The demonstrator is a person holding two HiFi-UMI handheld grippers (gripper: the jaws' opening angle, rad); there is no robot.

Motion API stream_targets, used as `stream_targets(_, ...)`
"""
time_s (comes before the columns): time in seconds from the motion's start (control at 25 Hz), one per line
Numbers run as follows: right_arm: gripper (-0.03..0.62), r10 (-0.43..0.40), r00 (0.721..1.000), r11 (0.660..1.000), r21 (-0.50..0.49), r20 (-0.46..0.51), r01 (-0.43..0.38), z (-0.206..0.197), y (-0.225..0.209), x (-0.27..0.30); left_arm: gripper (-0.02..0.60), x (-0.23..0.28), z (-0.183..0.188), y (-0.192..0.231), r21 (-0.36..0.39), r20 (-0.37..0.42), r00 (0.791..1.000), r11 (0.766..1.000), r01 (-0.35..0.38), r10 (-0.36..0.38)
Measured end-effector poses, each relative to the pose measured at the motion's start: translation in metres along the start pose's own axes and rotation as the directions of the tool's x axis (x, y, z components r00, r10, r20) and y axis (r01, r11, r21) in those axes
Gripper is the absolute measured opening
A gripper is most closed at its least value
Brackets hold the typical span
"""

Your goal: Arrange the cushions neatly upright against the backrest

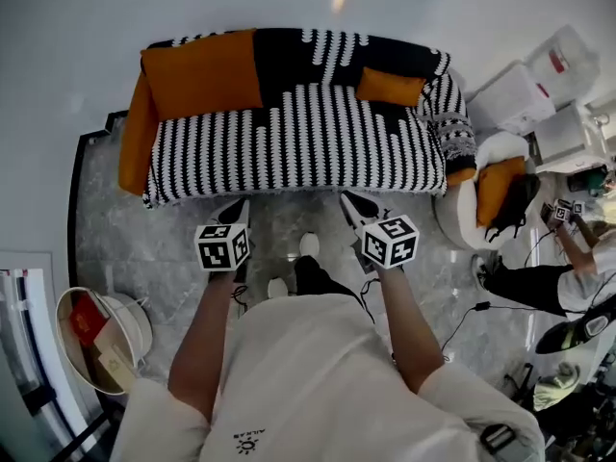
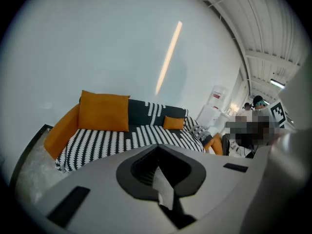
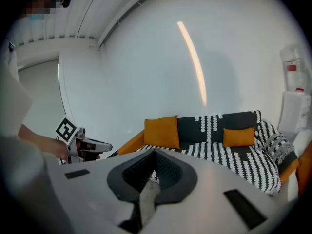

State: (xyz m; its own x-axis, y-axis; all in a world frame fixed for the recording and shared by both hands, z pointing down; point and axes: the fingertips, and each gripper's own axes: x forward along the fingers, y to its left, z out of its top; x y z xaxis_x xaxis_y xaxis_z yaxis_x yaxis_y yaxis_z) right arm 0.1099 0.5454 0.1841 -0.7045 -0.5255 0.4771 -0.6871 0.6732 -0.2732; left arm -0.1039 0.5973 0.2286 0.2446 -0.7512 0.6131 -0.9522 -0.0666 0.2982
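Note:
A sofa (image 1: 298, 133) with a black-and-white striped cover stands against the wall. A large orange cushion (image 1: 202, 73) (image 2: 104, 111) (image 3: 162, 131) stands upright against the backrest at the left end. A small orange cushion (image 1: 390, 86) (image 2: 173, 123) (image 3: 239, 136) leans on the backrest toward the right. Another orange cushion (image 1: 137, 133) (image 2: 62, 130) leans at the left arm, and a patterned one (image 1: 452, 118) lies at the right arm. My left gripper (image 1: 241, 205) (image 2: 158, 172) and right gripper (image 1: 348, 201) (image 3: 151, 179) are both shut and empty, held in front of the sofa's front edge, apart from it.
A white round chair (image 1: 462, 210) with an orange cushion (image 1: 500, 186) stands right of the sofa. A person (image 1: 568, 268) sits on the floor at the right, with cables (image 1: 472, 311) nearby. A round bin (image 1: 101, 340) with boxes sits at lower left. White boxes (image 1: 525, 94) stand at back right.

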Motion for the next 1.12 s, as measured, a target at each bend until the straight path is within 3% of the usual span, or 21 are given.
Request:
stream_targets(0.2, 0.023, -0.034, 0.999, 0.999, 0.009, -0.014, 0.034, -0.018, 0.024, -0.033, 0.018, -0.028, -0.03, 0.01, -0.001, -0.02, 1.0, 1.0, 0.005, -0.005)
stream_targets(0.48, 0.021, -0.087, 0.996, 0.996, 0.016, 0.026, 0.087, -0.009, 0.023, -0.058, 0.018, -0.046, -0.032, 0.001, -0.001, 0.006, 1.0, 1.0, 0.011, -0.011)
stream_targets(1.12, 0.023, -0.069, 0.994, 0.998, 0.02, 0.087, 0.068, 0.012, -0.028, -0.081, 0.018, -0.024, 0.013, -0.049, 0.047, 0.049, 0.999, 0.999, -0.011, 0.009)
